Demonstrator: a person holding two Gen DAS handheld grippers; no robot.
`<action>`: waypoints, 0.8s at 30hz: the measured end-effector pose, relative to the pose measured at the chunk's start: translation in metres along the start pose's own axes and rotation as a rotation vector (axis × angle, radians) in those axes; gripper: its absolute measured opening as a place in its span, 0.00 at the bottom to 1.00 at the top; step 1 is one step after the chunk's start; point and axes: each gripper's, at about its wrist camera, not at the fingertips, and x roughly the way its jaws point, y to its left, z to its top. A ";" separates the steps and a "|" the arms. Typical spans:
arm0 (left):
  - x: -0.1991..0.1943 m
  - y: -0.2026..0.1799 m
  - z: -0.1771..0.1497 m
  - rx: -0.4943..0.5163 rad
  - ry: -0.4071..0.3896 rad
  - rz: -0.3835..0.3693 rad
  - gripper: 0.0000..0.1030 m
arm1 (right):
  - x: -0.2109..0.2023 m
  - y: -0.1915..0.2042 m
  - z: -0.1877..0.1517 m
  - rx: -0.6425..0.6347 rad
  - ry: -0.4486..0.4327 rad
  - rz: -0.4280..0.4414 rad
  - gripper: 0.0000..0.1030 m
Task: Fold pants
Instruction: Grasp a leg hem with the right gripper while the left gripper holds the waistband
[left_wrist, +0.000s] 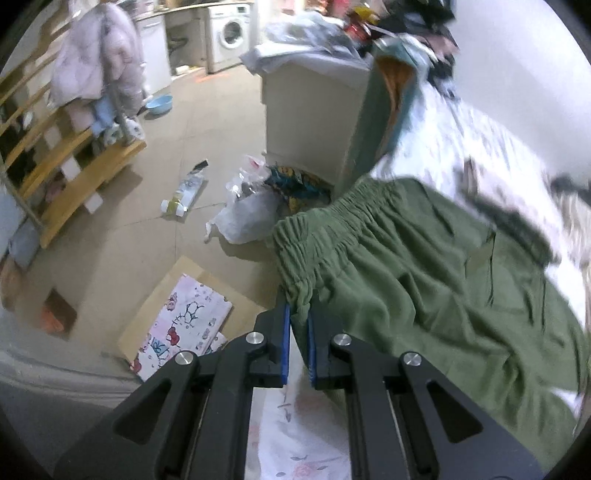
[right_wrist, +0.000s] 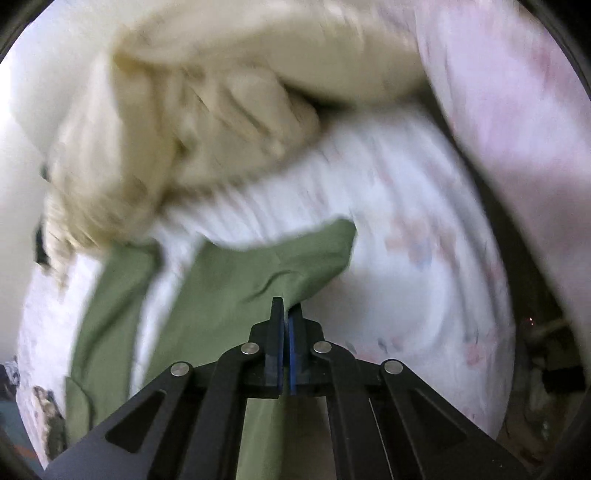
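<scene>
Green pants (left_wrist: 424, 266) lie spread on a bed with a white flowered sheet (left_wrist: 480, 147). Their gathered elastic waistband (left_wrist: 332, 225) runs along the bed's edge. My left gripper (left_wrist: 299, 317) is shut on the near end of the waistband. In the right wrist view the pants (right_wrist: 229, 280) show two legs with sheet between them. My right gripper (right_wrist: 287, 310) is shut on the edge of one leg near its hem (right_wrist: 325, 236). Both views are blurred.
A cream blanket (right_wrist: 184, 129) is heaped beyond the leg ends. A green headboard (left_wrist: 369, 122) and a white cabinet (left_wrist: 306, 110) stand past the waistband. On the floor are plastic bags (left_wrist: 247, 218), a bottle (left_wrist: 184, 192), cardboard with a printed cloth (left_wrist: 184, 325) and a wooden rack (left_wrist: 74, 166).
</scene>
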 end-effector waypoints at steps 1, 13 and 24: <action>-0.002 0.001 0.002 -0.008 -0.005 -0.004 0.05 | -0.009 0.008 0.004 -0.019 -0.038 0.023 0.01; 0.019 -0.032 0.077 -0.079 0.083 -0.075 0.05 | -0.001 0.124 0.060 -0.211 0.031 0.174 0.00; 0.134 -0.174 0.173 0.217 0.074 0.062 0.05 | 0.131 0.363 0.041 -0.742 0.095 0.034 0.00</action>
